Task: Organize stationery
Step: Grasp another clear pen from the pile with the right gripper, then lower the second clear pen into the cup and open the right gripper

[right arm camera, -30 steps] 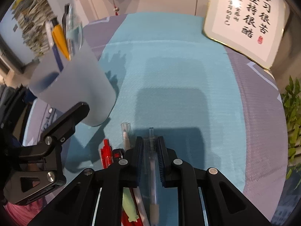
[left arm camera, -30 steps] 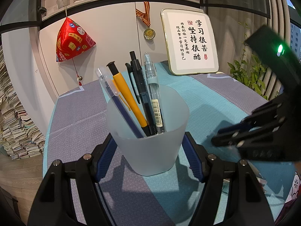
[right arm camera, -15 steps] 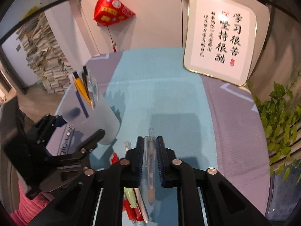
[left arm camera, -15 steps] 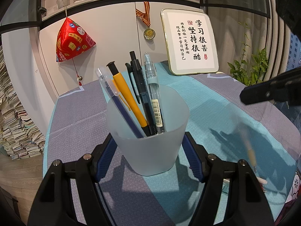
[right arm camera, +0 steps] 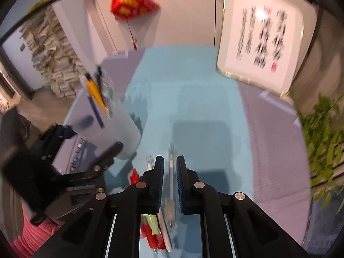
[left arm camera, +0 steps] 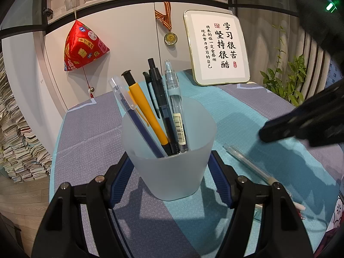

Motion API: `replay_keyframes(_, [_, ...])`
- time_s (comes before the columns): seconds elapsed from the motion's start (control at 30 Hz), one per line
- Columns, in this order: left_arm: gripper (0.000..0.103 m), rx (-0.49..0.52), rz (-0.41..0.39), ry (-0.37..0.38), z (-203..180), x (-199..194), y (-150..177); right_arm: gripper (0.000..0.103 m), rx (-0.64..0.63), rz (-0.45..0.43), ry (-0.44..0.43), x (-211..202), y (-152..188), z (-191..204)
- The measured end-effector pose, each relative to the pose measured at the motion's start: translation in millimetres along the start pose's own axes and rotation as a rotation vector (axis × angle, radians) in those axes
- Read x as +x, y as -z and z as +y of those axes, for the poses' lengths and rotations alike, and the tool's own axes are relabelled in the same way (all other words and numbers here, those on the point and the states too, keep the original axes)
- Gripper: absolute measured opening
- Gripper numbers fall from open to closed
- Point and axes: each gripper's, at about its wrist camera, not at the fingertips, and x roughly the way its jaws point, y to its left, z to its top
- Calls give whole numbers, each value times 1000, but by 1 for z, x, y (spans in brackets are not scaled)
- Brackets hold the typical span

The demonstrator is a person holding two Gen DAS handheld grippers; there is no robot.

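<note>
Teal and grey tablecloth. My left gripper clamps the frosted cup of pens, frame centre. My right gripper is opening; the clear pen lies between its jaws, untouched, lower centre.

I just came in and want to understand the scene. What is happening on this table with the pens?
A person is tidying pens with two hand-held grippers. The left gripper has its jaws clamped on a frosted cup that already holds several pens. The right gripper is above a clear pen, which lies on the tablecloth; its jaws are opening and do not grip the pen. A few red pens lie loose nearby.
</note>
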Motion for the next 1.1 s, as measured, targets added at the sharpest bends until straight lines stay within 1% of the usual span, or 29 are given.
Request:
replay_keyframes(0.1, [70,1,0,0,0,0,0,21,7,51,38,24,-3,-2])
replay_keyframes(0.27, [70,0,0,0,0,0,0,29,-4,99,47,47,-6,0])
replay_keyframes(0.3, [70,0,0,0,0,0,0,32,-9,102,51,49,-7,2])
replay_keyframes(0.43, [70,1,0,0,0,0,0,33,-14,110,45,57,-9,6])
replay_keyframes(0.53, [70,1,0,-1,0,0,0,33,-38,126,67,64,-9,12])
replay_keyframes(0.57, [70,1,0,0,0,0,0,33,-51,111,81,63,-8,15])
replay_keyframes(0.6, [70,1,0,0,0,0,0,26,-60,114,96,65,-8,16])
replay_keyframes(0.63, [70,1,1,0,0,0,0,15,-70,106,115,65,-8,18])
replay_keyframes(0.7, [70,1,0,-1,0,0,0,15,-63,104,112,65,-8,18])
replay_keyframes(0.77, [70,1,0,-1,0,0,0,15,-53,77,104,57,-7,16])
replay_keyframes(0.93, [70,1,0,-1,0,0,0,15,-31,-20,80,18,0,11])
replay_keyframes(1.1, [70,1,0,-1,0,0,0,15,-4,-139,68,-27,7,8])
